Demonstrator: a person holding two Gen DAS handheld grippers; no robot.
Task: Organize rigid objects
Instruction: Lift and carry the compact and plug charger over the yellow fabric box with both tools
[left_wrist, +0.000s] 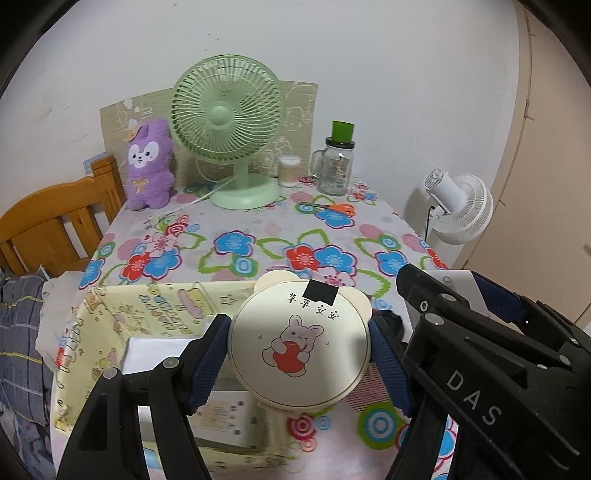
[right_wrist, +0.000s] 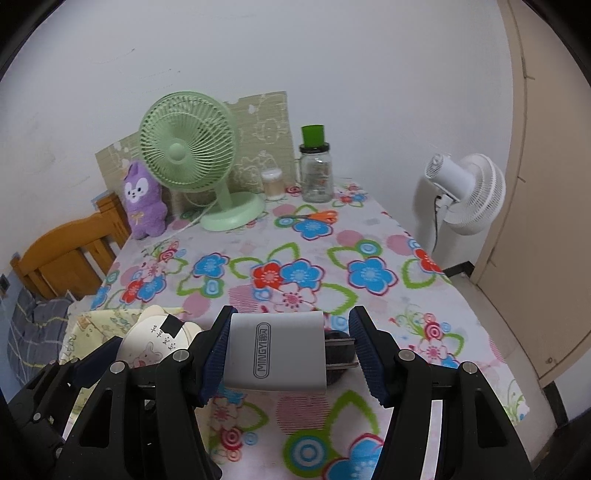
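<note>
Cream plastic, smooth and round, is what my left gripper (left_wrist: 299, 363) clamps: a bunny compact mirror (left_wrist: 299, 347) above the yellow box (left_wrist: 110, 332); it could squirt free; my right gripper (right_wrist: 291, 356) pinches a white charger (right_wrist: 275, 352) by body and prongs, which might pivot loose.

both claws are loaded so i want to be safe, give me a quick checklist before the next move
1. Left claw grips the round bunny case on both sides: ok.
2. Right claw holds the white charger; right pad meets only the prongs: not ok.
3. Yellow box open below the case: ok.
4. Room left in the box: cannot tell.
5. Claws clear of each other: ok.
</note>
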